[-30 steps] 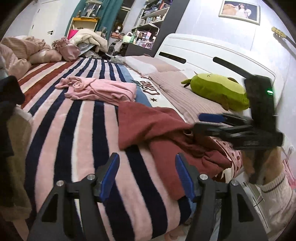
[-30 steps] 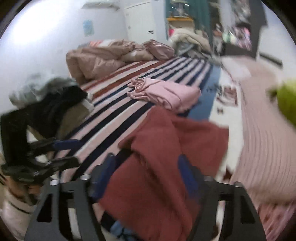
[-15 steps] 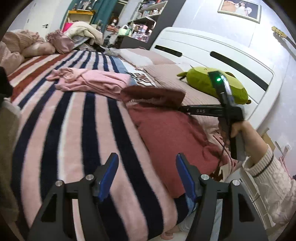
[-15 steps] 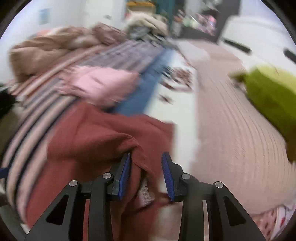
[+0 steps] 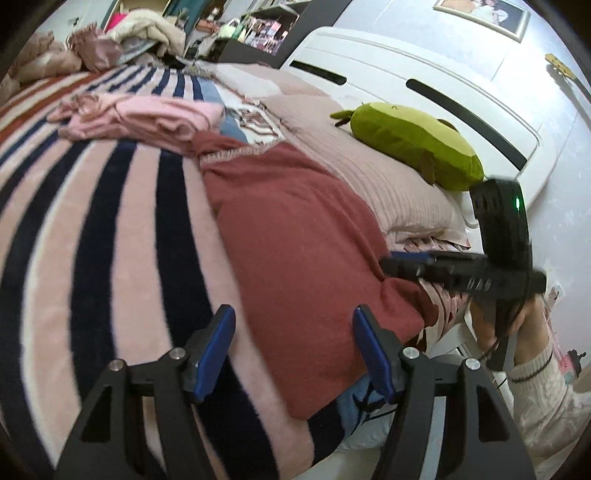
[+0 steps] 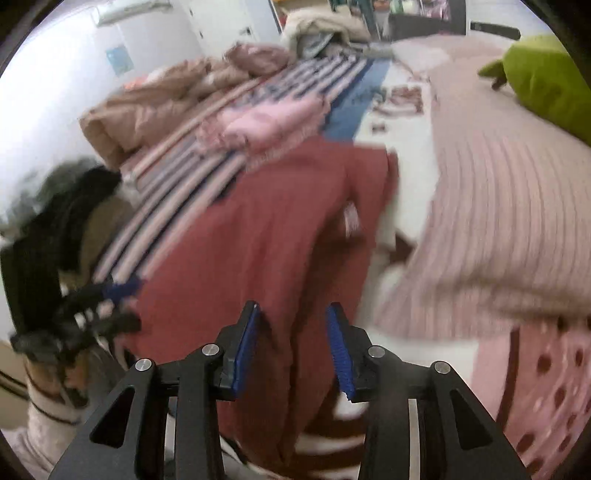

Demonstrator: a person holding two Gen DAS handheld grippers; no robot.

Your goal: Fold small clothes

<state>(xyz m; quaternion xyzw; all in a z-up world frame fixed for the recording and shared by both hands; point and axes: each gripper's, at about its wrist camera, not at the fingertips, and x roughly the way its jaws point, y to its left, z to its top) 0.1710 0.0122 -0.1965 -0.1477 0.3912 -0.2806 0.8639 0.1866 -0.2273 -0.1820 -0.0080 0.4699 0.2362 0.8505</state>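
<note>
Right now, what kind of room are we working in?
A bedroom, most likely. A wide bed under a striped blanket has a white headboard, a green plush toy lies by the pillows, and cluttered shelves stand beyond.

Left hand-held gripper (image 5: 291,350) agape, right (image 6: 291,347) seemingly opening

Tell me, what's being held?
The left gripper is open, holding nothing. The near edge of the red garment sits between the right gripper's opening jaws; whether they pinch it cannot be told.
</note>
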